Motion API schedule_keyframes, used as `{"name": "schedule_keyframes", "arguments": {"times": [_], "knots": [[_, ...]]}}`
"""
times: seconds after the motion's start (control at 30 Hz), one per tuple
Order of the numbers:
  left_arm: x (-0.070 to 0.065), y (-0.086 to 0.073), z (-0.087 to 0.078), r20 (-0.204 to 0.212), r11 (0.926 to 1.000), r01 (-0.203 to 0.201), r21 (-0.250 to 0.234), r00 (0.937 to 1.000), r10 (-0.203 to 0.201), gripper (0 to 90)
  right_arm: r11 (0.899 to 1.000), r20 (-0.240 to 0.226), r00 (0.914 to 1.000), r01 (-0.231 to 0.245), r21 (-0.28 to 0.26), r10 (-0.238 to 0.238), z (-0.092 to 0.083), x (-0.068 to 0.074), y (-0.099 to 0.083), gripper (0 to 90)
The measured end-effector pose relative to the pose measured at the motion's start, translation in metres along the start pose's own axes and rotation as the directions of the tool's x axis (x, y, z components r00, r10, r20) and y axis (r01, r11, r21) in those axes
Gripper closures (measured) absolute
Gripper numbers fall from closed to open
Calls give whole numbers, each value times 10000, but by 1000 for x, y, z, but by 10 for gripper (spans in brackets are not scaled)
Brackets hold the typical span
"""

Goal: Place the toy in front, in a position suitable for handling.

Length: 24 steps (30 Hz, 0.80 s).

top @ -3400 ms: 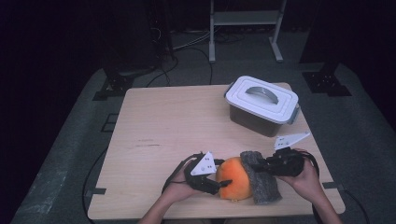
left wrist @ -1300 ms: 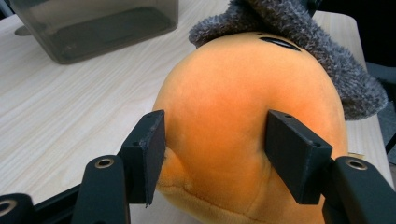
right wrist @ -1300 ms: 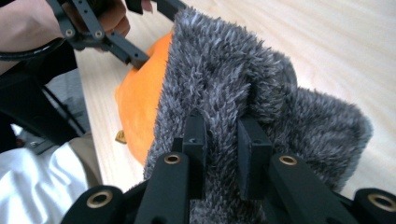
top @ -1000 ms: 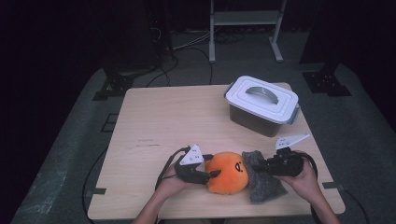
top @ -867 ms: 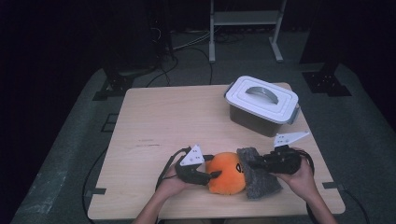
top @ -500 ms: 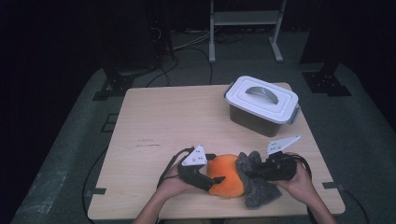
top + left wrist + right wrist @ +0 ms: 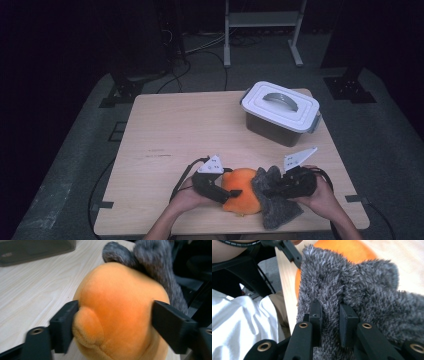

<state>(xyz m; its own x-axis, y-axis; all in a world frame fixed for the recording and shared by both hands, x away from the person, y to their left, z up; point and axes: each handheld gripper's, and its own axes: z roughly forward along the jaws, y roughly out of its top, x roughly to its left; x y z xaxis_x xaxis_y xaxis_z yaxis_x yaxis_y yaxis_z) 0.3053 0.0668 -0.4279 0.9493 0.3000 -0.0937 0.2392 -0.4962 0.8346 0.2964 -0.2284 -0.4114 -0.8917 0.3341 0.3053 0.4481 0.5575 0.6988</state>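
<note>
**Fuzzy cloth held against the plush toy, one gripper on each**

High view: near the front edge of the table [image 7: 200, 130], the orange plush toy [image 7: 244, 201] lies between the two hands. The grey fuzzy cloth [image 7: 276, 211] lies directly at its right side and touches it. The left gripper [image 7: 235, 192] comes from the left onto the toy, and the right gripper [image 7: 267, 189] comes from the right onto the cloth. Each hand is therefore nearest to its own thing. A lidded container [image 7: 280, 112] stands well apart, toward the far right corner.

Left gripper view: the toy [image 7: 117, 310] sits between the two black jaws of the left gripper [image 7: 113, 320]. The jaws have just been closing and both pads now touch its sides, so I read it as a medium-wide hold on the toy. The cloth [image 7: 152, 262] is just behind the toy, on the far side.

Right gripper view: the right gripper [image 7: 330, 322] stands narrow and pinches a fold of the cloth [image 7: 367, 295] between its pads. The toy [image 7: 342, 250] shows beyond the cloth, straight ahead of the jaws.

I judge that the next move turns on this line. The toy lies ahead of the right gripper, across the cloth, so the cloth should be drawn leftward over the toy while the left gripper keeps it steady.

I can read no brand, label or writing on anything.
</note>
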Motion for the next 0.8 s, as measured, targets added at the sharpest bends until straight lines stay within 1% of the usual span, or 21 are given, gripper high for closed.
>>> {"name": "schedule_keyframes", "arguments": {"times": [0.03,0.1,0.17,0.23,0.3,0.33,0.4,0.43,0.47,0.5,0.57,0.6,0.63,0.7,0.73,0.8], "knots": [[-1,1,-1,-41,10000,-35,19,10000,35,268,9999,43,10000,-6,-110,6,-3,0,0,744],[-3,1,-2,44,9998,-207,-25,9998,208,284,9985,140,9999,-91,-536,99,-11,-2,1,746],[-5,1,-2,120,9988,-477,-58,9988,477,285,9951,411,9988,-209,-966,250,-16,-5,2,746],[-6,2,-2,186,9982,-602,-49,9980,603,280,9922,627,9968,-411,-1179,487,-17,-7,2,746],[-6,3,-3,257,9982,-603,30,9979,602,265,9928,596,9964,-536,-1074,602,-13,-9,2,745],[-6,3,-3,303,9987,-514,7,9982,513,245,9937,532,9969,-533,-983,587,-10,-9,1,744],[-5,4,-3,319,9992,-412,1,9986,412,189,9971,398,9983,-405,-639,431,-5,-7,2,740],[-5,4,-3,319,9992,-412,1,9986,412,173,9982,410,9987,-297,-526,318,-5,-6,2,740],[-4,5,0,356,9999,-132,-1,9993,132,148,9989,410,9989,-203,-417,220,-4,-4,2,740],[-4,5,0,356,9999,-132,-1,9993,132,124,9993,348,9993,-108,-348,121,-4,-3,2,740],[-3,4,4,439,9997,153,199,9989,-162,110,9996,273,9996,-39,-289,47,-4,-3,2,740],[-1,3,6,524,9989,375,299,9979,-390,106,9997,187,9998,-11,-249,15,-4,-2,1,740],[0,3,7,602,9979,585,262,9964,-600,112,9997,194,9998,-11,-251,16,-4,-2,1,740],[0,3,6,594,9980,572,260,9965,-586,224,9996,245,9997,-30,-264,37,-5,-2,1,740],[-3,5,4,292,9996,164,229,9994,-171,303,9991,477,9989,-18,-421,39,-7,-2,2,743],[-5,9,0,41,9992,-394,-68,9992,395,351,9975,668,9977,-106,-700,153,-12,-2,4,747]]}}
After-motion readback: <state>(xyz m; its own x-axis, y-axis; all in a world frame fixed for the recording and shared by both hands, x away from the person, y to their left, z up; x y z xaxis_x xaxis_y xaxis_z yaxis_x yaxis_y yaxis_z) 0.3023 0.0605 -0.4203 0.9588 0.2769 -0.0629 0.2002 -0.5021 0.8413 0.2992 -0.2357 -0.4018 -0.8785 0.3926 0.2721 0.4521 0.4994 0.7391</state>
